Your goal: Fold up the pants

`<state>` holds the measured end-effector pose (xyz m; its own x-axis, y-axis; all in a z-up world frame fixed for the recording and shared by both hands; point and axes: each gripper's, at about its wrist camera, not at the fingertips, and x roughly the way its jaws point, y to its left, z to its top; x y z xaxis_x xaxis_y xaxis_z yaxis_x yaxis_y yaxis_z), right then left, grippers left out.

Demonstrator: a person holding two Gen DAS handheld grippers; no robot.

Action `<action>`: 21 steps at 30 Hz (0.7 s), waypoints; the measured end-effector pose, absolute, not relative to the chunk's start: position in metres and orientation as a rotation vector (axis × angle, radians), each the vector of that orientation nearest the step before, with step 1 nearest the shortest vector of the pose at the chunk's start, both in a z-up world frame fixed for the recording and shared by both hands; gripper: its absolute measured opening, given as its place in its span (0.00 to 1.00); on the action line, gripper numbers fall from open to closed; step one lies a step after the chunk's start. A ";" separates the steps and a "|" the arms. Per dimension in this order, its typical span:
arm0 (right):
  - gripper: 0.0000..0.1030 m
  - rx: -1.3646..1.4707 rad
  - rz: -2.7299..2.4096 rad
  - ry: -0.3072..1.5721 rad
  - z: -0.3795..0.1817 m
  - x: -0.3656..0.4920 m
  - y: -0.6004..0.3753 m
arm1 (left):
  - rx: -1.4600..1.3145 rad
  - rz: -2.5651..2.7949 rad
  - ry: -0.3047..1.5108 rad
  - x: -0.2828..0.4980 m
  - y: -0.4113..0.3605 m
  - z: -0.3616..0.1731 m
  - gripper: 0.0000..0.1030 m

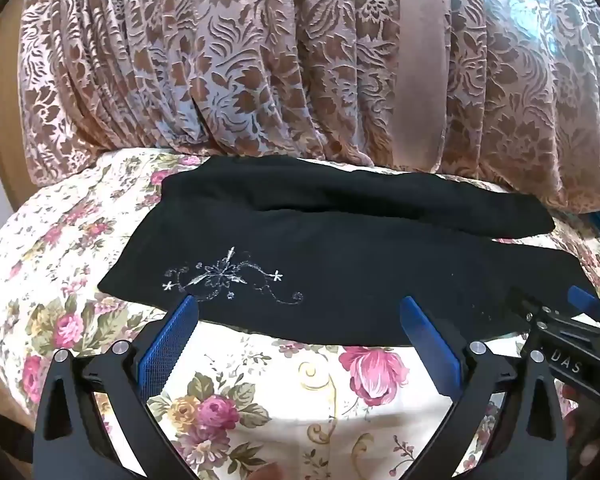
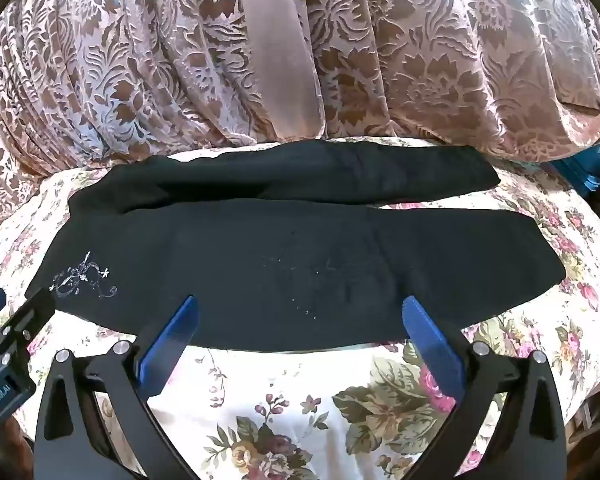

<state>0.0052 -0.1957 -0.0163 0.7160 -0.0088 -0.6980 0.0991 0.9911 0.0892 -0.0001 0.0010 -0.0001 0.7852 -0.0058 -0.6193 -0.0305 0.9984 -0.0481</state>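
Note:
Black pants lie flat on a floral bedspread, waist at the left, both legs running right. A white embroidered flower motif sits near the waist. The pants also show in the right wrist view, the far leg split off from the near one. My left gripper is open and empty at the pants' near edge by the motif. My right gripper is open and empty at the near edge of the near leg. Each gripper shows in the other's view: the right one, the left one.
A brown and pink floral curtain hangs right behind the bed, its hem touching the bedspread at the far leg. A blue object sits at the far right by the curtain. The bedspread drops off at the left and right.

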 end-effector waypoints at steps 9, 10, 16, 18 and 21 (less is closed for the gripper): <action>0.98 0.120 -0.059 0.775 -0.017 0.006 -0.197 | -0.015 0.001 0.684 0.002 -0.010 -0.006 0.97; 0.98 0.118 -0.061 0.777 -0.018 0.006 -0.197 | -0.015 -0.004 0.683 0.001 -0.008 -0.007 0.97; 0.98 0.103 -0.081 0.778 -0.024 0.007 -0.194 | -0.078 -0.058 0.686 0.001 -0.001 -0.011 0.97; 0.98 0.096 -0.083 0.772 -0.023 0.006 -0.194 | -0.077 -0.051 0.696 0.001 -0.001 -0.013 0.97; 0.98 0.080 -0.079 0.765 -0.023 0.004 -0.190 | -0.069 -0.046 0.694 0.001 -0.001 -0.013 0.97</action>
